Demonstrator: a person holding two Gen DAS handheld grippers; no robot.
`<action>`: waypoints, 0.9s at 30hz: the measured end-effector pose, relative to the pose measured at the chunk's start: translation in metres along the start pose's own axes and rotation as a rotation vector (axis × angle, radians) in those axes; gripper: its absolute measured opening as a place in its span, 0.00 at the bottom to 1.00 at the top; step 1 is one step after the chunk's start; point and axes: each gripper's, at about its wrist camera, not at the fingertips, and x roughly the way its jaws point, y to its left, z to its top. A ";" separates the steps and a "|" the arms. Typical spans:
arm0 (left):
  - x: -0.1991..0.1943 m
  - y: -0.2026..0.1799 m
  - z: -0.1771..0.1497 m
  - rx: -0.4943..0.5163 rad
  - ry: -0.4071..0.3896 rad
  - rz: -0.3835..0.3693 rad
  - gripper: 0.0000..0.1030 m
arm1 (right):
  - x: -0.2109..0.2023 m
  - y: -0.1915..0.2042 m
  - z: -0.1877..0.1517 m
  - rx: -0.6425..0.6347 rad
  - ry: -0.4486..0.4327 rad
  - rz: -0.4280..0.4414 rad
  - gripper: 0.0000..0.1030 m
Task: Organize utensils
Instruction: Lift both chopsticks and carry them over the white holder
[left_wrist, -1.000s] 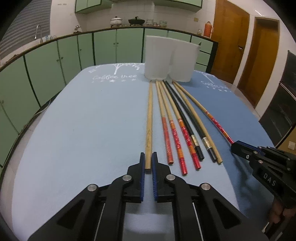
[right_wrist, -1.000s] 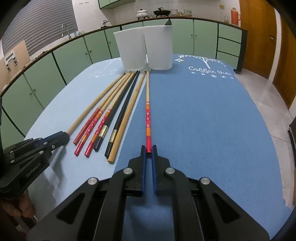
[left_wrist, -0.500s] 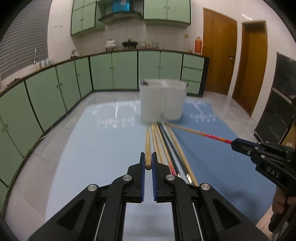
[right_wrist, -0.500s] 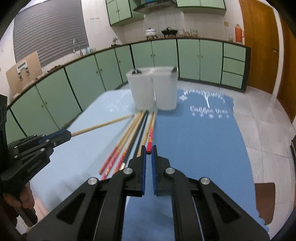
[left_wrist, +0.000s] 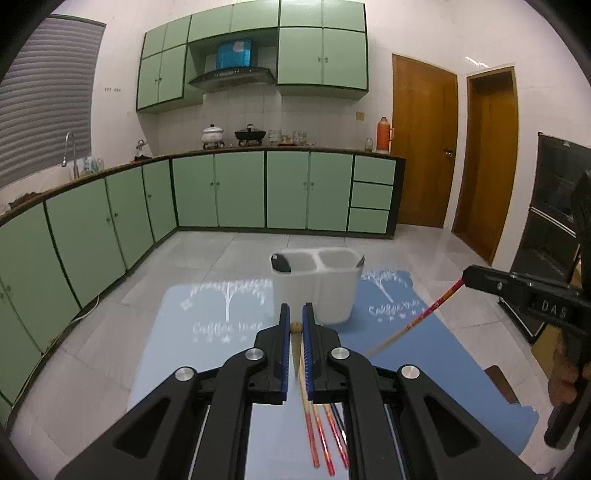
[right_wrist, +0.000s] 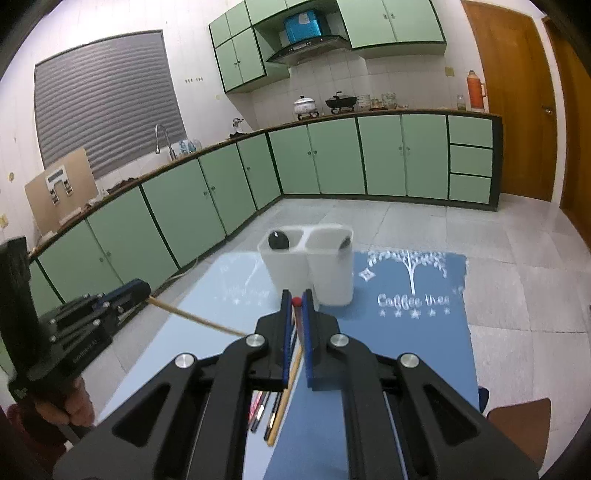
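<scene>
White two-compartment holder (left_wrist: 316, 284) upright at frame centre on the blue mat (left_wrist: 424, 354); dark rounded object in left compartment, dark sliver at right compartment's far rim, contents otherwise unclear. Left gripper (left_wrist: 296, 328) clamped on a plain wooden chopstick (right_wrist: 195, 320), end-on between the jaws. Right gripper (right_wrist: 296, 302) clamped on a red-tipped chopstick (left_wrist: 417, 322), lifted, slanting at right of frame. Remaining chopsticks (left_wrist: 327, 439) flat on mat, lower centre.

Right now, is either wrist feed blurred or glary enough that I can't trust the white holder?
Left wrist view: white holder smeared by motion blur, glare washes the blue mat. Right wrist view: white holder sharper, mat print readable; fisheye bends the cabinets in both.
</scene>
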 end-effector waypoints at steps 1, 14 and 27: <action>0.002 0.000 0.004 0.001 0.001 -0.004 0.06 | 0.001 -0.001 0.006 0.000 0.005 0.005 0.05; 0.012 0.006 0.034 -0.003 -0.012 -0.030 0.06 | 0.005 -0.003 0.049 -0.046 0.016 0.036 0.05; -0.010 0.004 0.106 0.015 -0.181 -0.063 0.06 | -0.010 -0.002 0.137 -0.109 -0.124 0.045 0.05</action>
